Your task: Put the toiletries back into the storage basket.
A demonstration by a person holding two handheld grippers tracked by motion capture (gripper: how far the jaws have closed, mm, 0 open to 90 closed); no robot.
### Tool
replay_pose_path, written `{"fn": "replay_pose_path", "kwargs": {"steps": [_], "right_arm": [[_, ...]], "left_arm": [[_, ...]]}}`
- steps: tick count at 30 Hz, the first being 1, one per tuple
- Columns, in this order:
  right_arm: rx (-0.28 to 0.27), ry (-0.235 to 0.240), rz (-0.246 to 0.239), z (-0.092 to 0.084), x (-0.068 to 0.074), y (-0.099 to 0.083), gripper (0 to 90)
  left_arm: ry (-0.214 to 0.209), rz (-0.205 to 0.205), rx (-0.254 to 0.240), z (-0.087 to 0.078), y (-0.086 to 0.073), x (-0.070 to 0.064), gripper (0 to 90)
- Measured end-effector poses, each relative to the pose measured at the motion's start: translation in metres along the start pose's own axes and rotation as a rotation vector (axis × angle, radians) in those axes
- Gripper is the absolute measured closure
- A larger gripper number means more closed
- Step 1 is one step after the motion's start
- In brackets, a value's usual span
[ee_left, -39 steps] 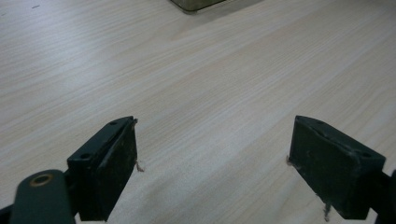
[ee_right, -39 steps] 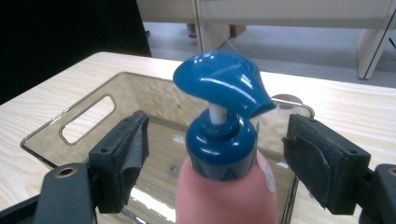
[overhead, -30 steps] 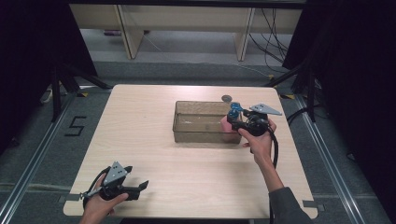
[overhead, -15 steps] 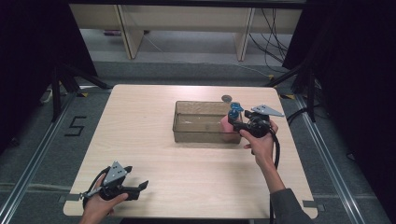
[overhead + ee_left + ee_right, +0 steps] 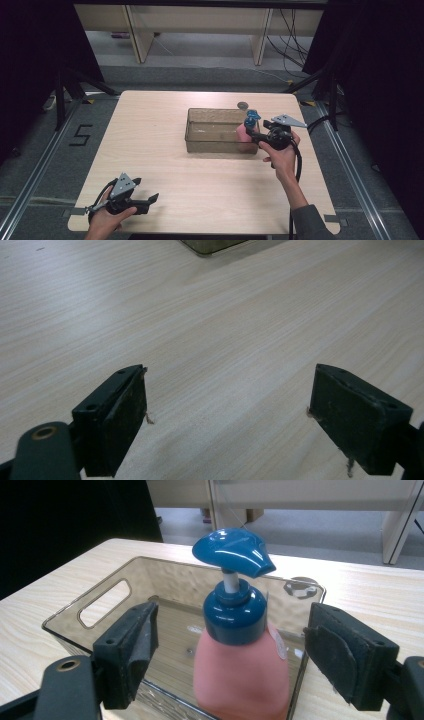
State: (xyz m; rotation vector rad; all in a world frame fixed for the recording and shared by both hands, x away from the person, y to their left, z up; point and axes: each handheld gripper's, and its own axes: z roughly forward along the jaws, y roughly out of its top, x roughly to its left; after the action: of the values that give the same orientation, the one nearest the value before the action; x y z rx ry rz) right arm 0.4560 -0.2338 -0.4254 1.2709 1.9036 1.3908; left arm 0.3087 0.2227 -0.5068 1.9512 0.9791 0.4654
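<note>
Standing in the near right end of the clear box (image 5: 100, 602), the pink bottle (image 5: 242, 677) has a blue pump (image 5: 234, 552) on top. My right gripper (image 5: 232, 655) has its jaws wide apart, one on each side of the bottle, and neither pad touches it. My left gripper (image 5: 227, 415) sits low over the bare table (image 5: 210, 325), well apart from the box, jaws spread wide with nothing between them.

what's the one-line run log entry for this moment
right gripper: open, jaws either side of pink pump bottle | bottle: upright in clear bin | left gripper: open over table
</note>
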Motion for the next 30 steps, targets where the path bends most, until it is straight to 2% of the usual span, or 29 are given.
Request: {"fn": "replay_pose_path", "kwargs": {"steps": [1,2,4,5,6,9,11,13,15,17,18,19,20,21,22,26,27,28,30], "right_arm": [[0.016,-0.002,0.019,-0.002,0.001,0.0,22.2],[0.01,0.001,0.011,-0.002,0.001,-0.001,22.2],[0.01,0.01,0.041,-0.003,0.004,-0.002,22.2],[0.002,0.003,-0.001,-0.003,0.001,-0.002,21.9],[0.004,-0.004,-0.016,-0.004,0.001,-0.002,21.7],[0.01,-0.001,-0.019,-0.006,0.002,-0.002,21.6],[0.003,0.015,0.009,-0.006,0.004,-0.003,21.6],[0.016,0.017,0.0,-0.008,0.004,-0.003,21.6],[0.001,0.028,-0.001,-0.007,0.004,-0.005,21.6],[0.013,0.016,0.004,-0.009,0.006,-0.006,21.6],[0.021,0.011,-0.013,-0.01,0.005,-0.006,21.6],[0.017,0.017,0.009,-0.01,0.007,-0.007,21.6],[0.007,0.026,0.002,-0.009,0.006,-0.008,21.6],[0.015,0.025,0.02,-0.011,0.008,-0.008,21.6],[0.0,0.03,-0.002,-0.01,0.007,-0.008,21.6],[0.011,0.031,0.015,-0.013,0.009,-0.009,21.6],[0.012,0.02,-0.016,-0.014,0.007,-0.009,21.6],[0.01,0.033,0.021,-0.014,0.01,-0.01,21.6],[0.01,0.037,0.004,-0.015,0.009,-0.011,21.5]], "left_arm": [[-0.001,0.001,-0.001,0.0,0.0,0.0,14.8],[-0.006,0.001,-0.004,0.0,0.0,0.0,14.8],[-0.005,0.0,-0.004,0.0,0.0,0.0,14.8],[-0.004,-0.001,-0.004,0.0,0.0,0.0,14.8],[-0.006,0.007,-0.003,0.0,0.0,0.001,14.8],[-0.004,-0.001,-0.001,-0.001,0.0,0.001,14.8],[-0.004,0.002,-0.001,-0.001,0.0,0.001,14.8],[-0.007,0.003,-0.004,0.0,0.0,0.001,14.8],[-0.004,-0.001,-0.002,-0.001,0.0,0.001,14.8],[-0.006,-0.001,-0.004,-0.001,0.0,0.0,14.8],[-0.005,-0.001,-0.005,-0.001,0.0,0.0,14.8],[-0.005,-0.002,-0.009,0.0,0.0,0.0,14.8],[-0.006,-0.003,-0.01,0.0,0.001,0.0,14.8],[-0.006,-0.002,-0.008,0.0,0.0,0.0,14.8],[-0.006,-0.002,-0.007,0.0,0.0,0.0,14.8],[-0.003,0.0,-0.005,-0.001,0.0,0.0,14.9],[-0.003,-0.001,-0.005,-0.001,0.0,0.0,14.8],[-0.003,-0.001,-0.005,-0.001,0.0,0.0,14.8],[-0.003,0.0,-0.004,-0.001,0.0,0.0,14.8]]}}
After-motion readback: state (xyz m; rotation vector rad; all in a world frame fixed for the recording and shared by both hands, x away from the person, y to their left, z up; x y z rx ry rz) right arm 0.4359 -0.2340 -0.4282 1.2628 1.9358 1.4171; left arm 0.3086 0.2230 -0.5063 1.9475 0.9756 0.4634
